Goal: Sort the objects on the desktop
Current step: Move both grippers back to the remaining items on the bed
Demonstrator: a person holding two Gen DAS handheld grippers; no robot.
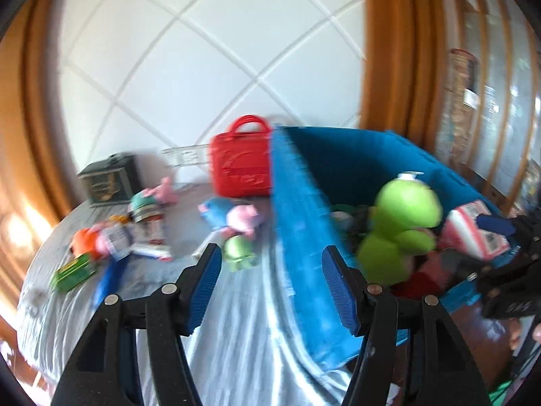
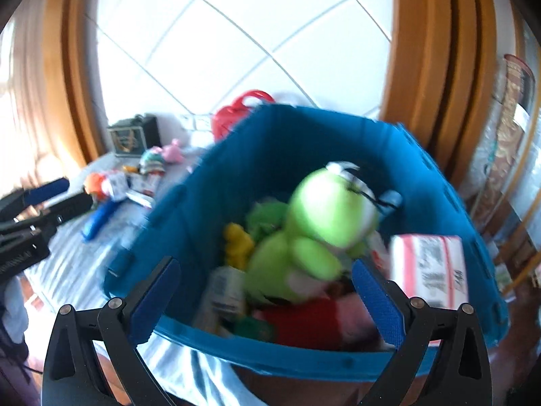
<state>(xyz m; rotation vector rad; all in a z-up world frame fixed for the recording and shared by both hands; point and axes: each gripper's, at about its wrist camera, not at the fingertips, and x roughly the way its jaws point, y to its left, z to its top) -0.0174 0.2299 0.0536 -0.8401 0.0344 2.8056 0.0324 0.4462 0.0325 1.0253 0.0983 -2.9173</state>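
Observation:
A blue bin [image 1: 297, 223] [image 2: 233, 182] stands at the right of the cloth-covered table. A green frog plush [image 1: 402, 223] [image 2: 314, 237] lies on top of the toys inside it, blurred, with a pink-white box [image 1: 473, 230] [image 2: 429, 270] beside it. My left gripper [image 1: 270, 270] is open and empty, its fingers either side of the bin's left wall. My right gripper [image 2: 267, 287] is open and empty over the bin's near rim, the frog between and beyond its fingers. Loose toys lie on the table: pink pigs [image 1: 241, 218], a small green plush [image 1: 238, 253], an orange toy [image 1: 84, 242] [image 2: 94, 182].
A red toy case [image 1: 240, 165] [image 2: 236, 111] stands behind the bin. A dark box [image 1: 108, 179] [image 2: 133, 135] sits at the far left by the white wall. A green box [image 1: 72, 272] and a blue tube [image 1: 106, 280] [image 2: 99, 220] lie near the table's left edge. Shelves stand at right.

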